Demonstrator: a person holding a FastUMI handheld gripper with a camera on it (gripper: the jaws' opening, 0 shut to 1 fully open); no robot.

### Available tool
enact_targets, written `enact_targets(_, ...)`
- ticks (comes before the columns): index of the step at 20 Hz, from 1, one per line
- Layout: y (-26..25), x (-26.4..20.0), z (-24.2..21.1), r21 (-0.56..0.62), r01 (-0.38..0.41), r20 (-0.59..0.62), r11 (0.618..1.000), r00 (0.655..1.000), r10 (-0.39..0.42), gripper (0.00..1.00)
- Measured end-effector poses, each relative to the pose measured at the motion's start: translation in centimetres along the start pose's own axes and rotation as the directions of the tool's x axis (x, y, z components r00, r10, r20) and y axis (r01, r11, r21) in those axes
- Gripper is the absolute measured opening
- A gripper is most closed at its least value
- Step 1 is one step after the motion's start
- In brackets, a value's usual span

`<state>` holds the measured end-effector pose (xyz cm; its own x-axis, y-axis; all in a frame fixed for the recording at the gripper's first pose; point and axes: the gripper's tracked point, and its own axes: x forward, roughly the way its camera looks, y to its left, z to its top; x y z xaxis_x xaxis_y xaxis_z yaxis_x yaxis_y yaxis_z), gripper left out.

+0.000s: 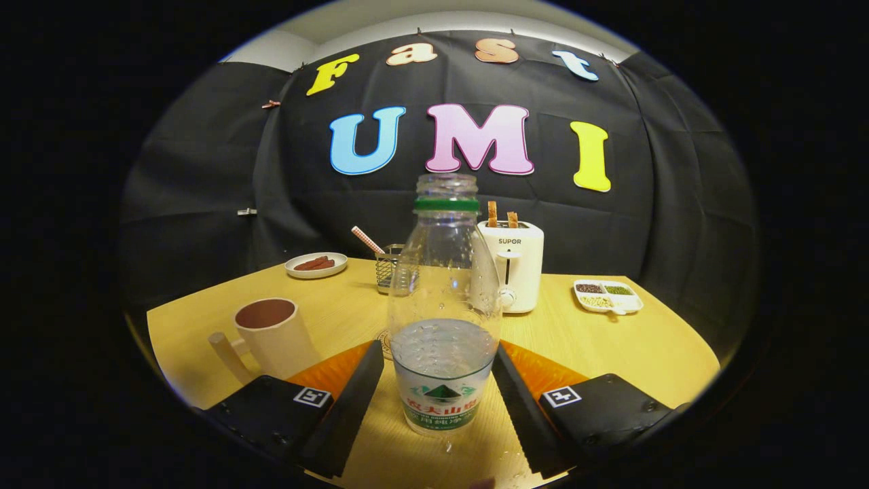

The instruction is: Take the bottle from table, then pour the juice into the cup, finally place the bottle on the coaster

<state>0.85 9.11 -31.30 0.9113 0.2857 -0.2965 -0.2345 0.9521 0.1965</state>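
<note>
Gripper view, gripper [434,387] open around bottle [445,319]

Uncapped clear bottle [444,319] upright between fingers [353,401]; cup [271,333] beside.

Bottle [442,326] upright between the fingers [353,394], cup [271,333] left, toaster [512,272] behind

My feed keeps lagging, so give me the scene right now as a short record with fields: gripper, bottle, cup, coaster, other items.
gripper: gripper open, a finger either side of the bottle, gaps visible
bottle: clear bottle upright on the table, cap off, partly filled with clear liquid
cup: cream mug beside the bottle, dark inside
coaster: edge of coaster just behind the bottle
other items: toaster, divided dish, plate, wire holder beyond
</note>
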Motion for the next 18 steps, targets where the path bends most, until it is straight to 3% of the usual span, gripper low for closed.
enact_targets(3,-0.1,1.2,-0.4,0.01,0.001,-0.008,1.0,1.0,-0.001,0.93)
enact_targets(5,-0.4,1.6,-0.6,0.024,0.002,-0.024,1.0,1.0,-0.002,0.8)
enact_targets(13,-1.2,1.5,1.3,-0.058,0.003,-0.074,0.998,0.997,-0.007,0.75)
enact_targets(18,-1.6,0.9,4.8,-0.165,0.047,-0.011,0.985,0.999,-0.05,0.73)
